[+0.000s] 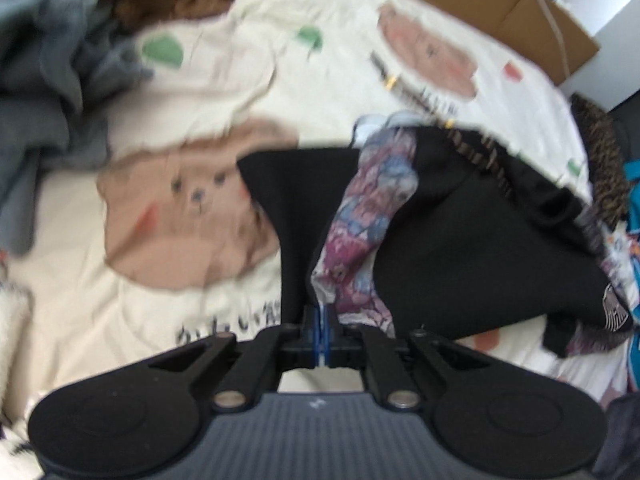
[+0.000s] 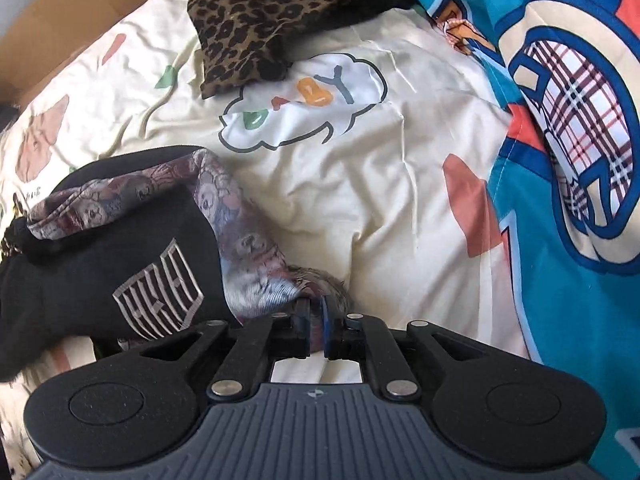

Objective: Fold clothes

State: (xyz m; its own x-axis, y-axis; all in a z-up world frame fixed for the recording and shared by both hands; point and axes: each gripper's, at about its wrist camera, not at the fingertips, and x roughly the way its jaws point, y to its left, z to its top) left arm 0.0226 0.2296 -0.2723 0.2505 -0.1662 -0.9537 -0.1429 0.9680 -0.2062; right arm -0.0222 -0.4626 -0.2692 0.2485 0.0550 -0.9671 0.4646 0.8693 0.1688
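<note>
A black garment (image 1: 460,240) with a patterned, multicoloured lining lies on a bed covered by a cream sheet (image 1: 340,92) printed with cartoon bears. It sits toward the right side of the sheet in the left wrist view, partly lifted and bunched.

The left gripper (image 1: 323,320) has its fingers pressed together, pinching a black and patterned edge of the garment. The right gripper (image 2: 316,320) has its fingers nearly closed, pinching the patterned lining at another corner, beside a grey shield-shaped logo (image 2: 158,296).

The cloth looks soft, light and floppy, so it will likely sag between the two holds; edges and corners seem the best places to grip. Its long axis appears to run roughly from one gripper to the other, though the bunching makes this uncertain.

A leopard-print item (image 2: 260,20), a teal quilt (image 2: 568,200), grey clothes (image 1: 52,92) and a cardboard box (image 1: 500,4) sit near the sheet's edges.
</note>
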